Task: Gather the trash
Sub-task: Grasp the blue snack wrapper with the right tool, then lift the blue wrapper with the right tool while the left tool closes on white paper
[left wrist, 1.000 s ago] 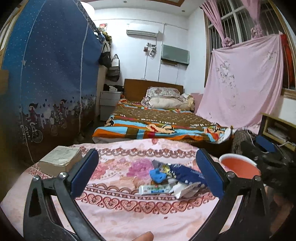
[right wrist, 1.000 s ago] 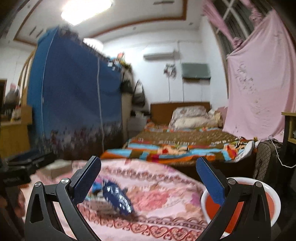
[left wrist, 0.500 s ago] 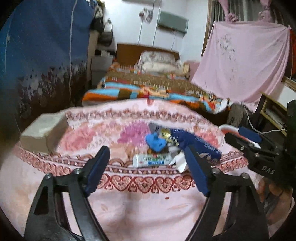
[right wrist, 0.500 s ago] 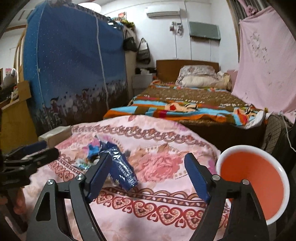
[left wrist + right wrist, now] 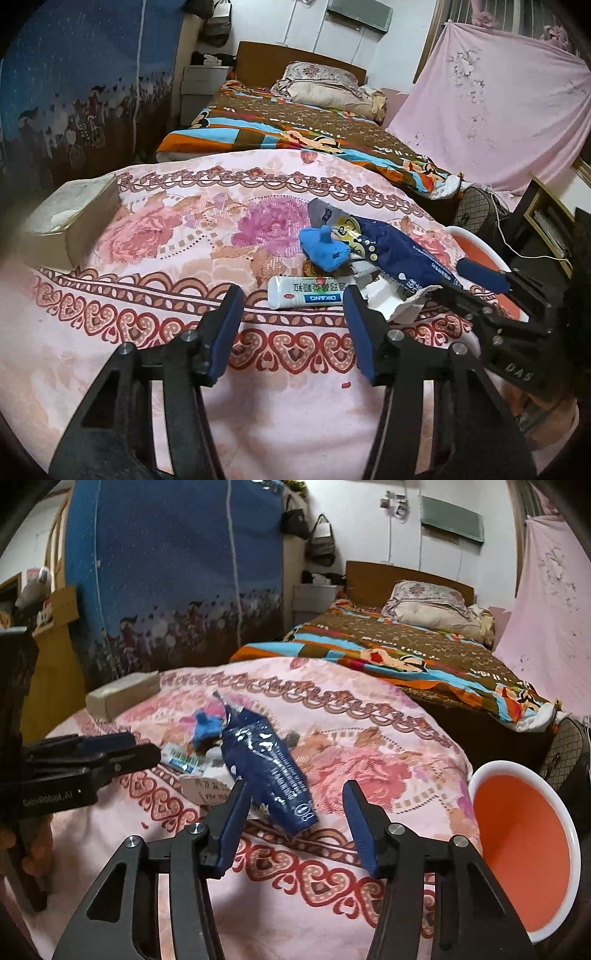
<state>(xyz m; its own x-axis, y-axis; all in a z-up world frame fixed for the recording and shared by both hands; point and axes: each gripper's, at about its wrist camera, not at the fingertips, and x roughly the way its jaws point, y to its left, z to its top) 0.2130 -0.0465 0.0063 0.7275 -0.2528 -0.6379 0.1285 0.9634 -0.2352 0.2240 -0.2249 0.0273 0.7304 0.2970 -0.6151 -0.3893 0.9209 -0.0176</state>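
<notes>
Tube (image 5: 308, 296) lying crosswise before spread left claw (image 5: 291, 325); wrapper (image 5: 271, 771) lengthwise toward spread right claw (image 5: 293, 825)

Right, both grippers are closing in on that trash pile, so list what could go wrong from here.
1. The left gripper and right gripper approach the same small pile from opposite sides, so their fingers could collide.
2. The dark blue wrapper overlaps the torn white box and white tube; lifting one may drag the others.
3. The orange bin sits past the table's edge, so a loosely held wrapper could drop to the floor.
</notes>
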